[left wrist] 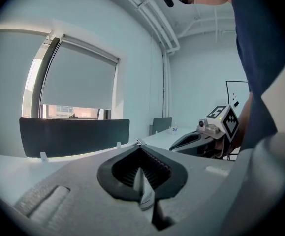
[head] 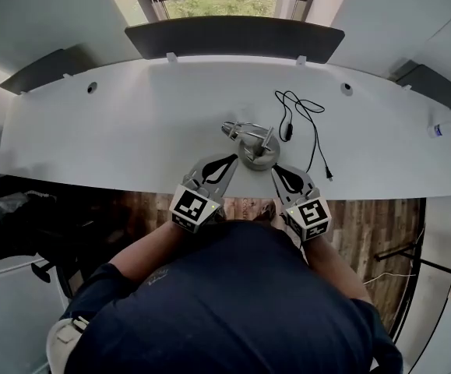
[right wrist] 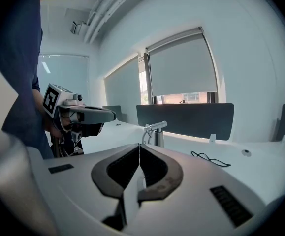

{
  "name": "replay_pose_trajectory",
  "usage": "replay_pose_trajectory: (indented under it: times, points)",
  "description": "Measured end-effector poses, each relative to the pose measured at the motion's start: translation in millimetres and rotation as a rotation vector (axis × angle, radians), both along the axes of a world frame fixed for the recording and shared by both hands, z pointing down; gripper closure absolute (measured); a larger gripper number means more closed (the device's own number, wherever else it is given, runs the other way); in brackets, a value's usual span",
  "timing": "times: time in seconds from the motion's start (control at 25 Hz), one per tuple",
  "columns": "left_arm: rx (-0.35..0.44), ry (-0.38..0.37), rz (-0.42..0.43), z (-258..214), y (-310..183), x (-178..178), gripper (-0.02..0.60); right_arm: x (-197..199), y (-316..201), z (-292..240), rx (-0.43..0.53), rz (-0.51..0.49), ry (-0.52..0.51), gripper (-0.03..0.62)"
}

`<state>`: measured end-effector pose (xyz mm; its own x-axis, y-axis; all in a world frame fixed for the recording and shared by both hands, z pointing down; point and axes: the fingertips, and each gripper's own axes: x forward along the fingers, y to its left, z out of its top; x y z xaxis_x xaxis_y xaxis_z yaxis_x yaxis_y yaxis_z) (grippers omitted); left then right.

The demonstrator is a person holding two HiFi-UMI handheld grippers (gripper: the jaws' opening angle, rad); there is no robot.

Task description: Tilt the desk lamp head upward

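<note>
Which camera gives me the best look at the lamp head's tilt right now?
The right gripper view: the desk lamp stands side-on, head and stem in profile. The head view shows it only from above, foreshortened. The left gripper view shows hardly any of it.

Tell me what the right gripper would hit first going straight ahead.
Most likely the lamp, almost dead ahead of the right gripper; its fingers are shut. Depth is unclear, so it might slip past.

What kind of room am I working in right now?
Probably an office: a long white curved desk with round cable holes, dark grey divider screens along its far edge, and a window with a grey roller blind. A small silver desk lamp stands on it.
</note>
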<state>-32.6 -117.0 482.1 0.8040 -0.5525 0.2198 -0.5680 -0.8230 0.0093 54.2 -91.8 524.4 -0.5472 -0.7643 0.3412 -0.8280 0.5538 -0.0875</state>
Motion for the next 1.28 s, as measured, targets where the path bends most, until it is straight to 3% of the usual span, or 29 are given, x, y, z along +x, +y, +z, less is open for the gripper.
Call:
replay_pose_trajectory:
  times: [0.36,0.8,1.16,1.28]
  points:
    - [0.009,-0.087,-0.098,19,-26,7,0.575,14,-26,17,-0.023,-0.094,0.009,0.582]
    - [-0.01,-0.175,-0.146,58,-54,15,0.575,14,-50,39,-0.04,-0.12,0.049,0.579]
    - [0.027,-0.267,-0.136,88,-74,12,0.574,9,-64,57,-0.062,-0.109,0.1,0.479]
    - [0.039,-0.3,-0.134,96,-81,12,0.536,6,-67,65,-0.071,-0.115,0.117,0.459]
